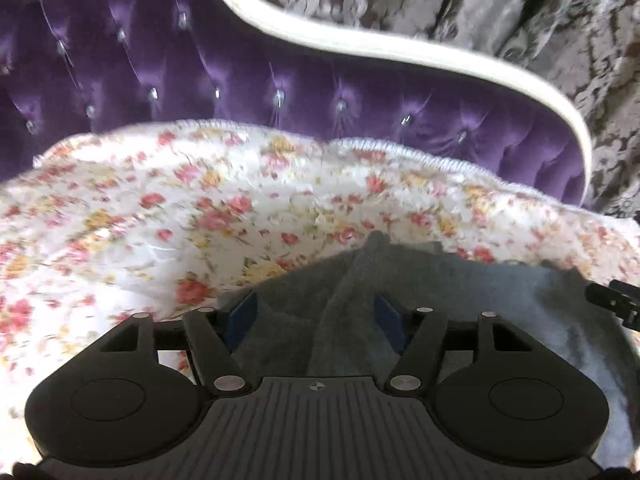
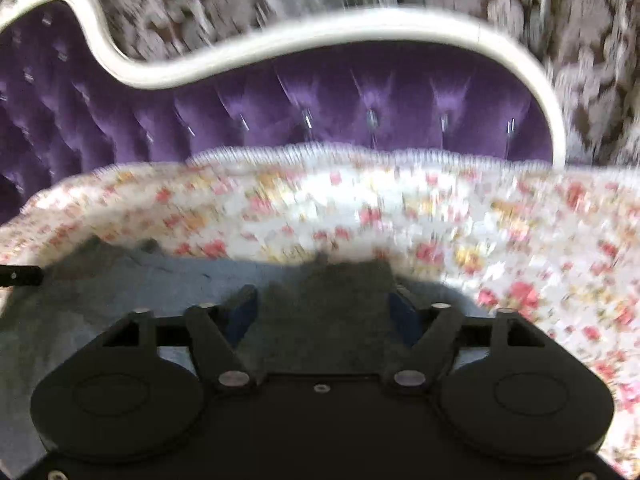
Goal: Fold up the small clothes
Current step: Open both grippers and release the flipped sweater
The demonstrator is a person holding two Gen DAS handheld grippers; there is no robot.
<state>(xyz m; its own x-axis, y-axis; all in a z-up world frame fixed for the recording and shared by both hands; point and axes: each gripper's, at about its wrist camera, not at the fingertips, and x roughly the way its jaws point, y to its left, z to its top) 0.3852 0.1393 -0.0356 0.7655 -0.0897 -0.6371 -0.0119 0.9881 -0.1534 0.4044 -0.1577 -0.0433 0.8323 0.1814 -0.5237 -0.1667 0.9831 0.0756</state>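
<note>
A small grey garment lies on a floral bedspread. In the left wrist view my left gripper has its blue-padded fingers spread wide, with a bunched fold of the grey cloth between them and covering the tips. In the right wrist view, which is blurred, my right gripper has its fingers equally wide apart with the grey garment heaped between them. The tip of the right gripper shows at the right edge of the left wrist view.
A purple tufted headboard with a cream frame stands behind the bed. A grey patterned curtain hangs behind it. The bedspread extends to both sides of the garment.
</note>
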